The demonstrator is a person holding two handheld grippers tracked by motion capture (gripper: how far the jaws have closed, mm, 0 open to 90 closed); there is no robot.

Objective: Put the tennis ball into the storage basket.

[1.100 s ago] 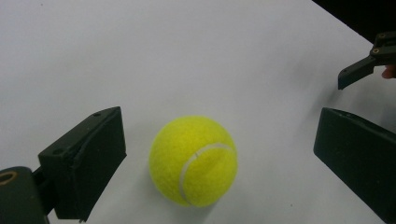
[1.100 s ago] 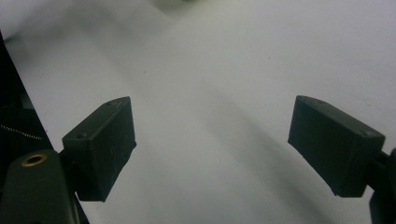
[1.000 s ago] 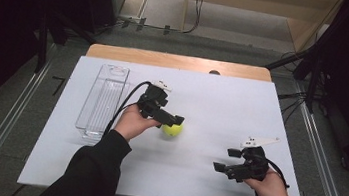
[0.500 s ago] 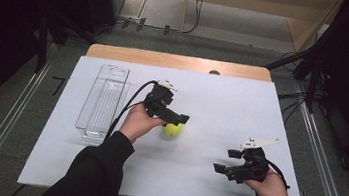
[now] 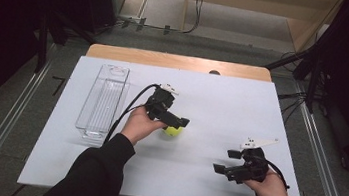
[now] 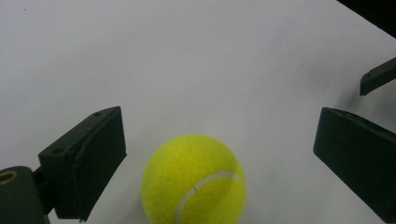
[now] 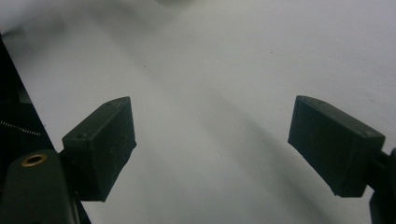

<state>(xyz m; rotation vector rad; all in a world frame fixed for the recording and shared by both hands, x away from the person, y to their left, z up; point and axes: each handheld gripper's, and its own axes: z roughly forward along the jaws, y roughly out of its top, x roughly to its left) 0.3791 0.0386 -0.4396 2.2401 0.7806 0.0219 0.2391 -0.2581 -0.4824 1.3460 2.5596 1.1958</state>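
My left hand-held gripper gapes wide around the tennis ball, which is round with no long axis, its seam curving toward me; my right hand-held gripper is open too

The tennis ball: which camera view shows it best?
The left gripper view: the tennis ball is large and sharp between the open left gripper. The high view shows it small, partly covered by that gripper.

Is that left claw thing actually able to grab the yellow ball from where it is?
Probably yes. The left gripper is open with the tennis ball on the white table between its jaws, a gap on each side and nothing in between.
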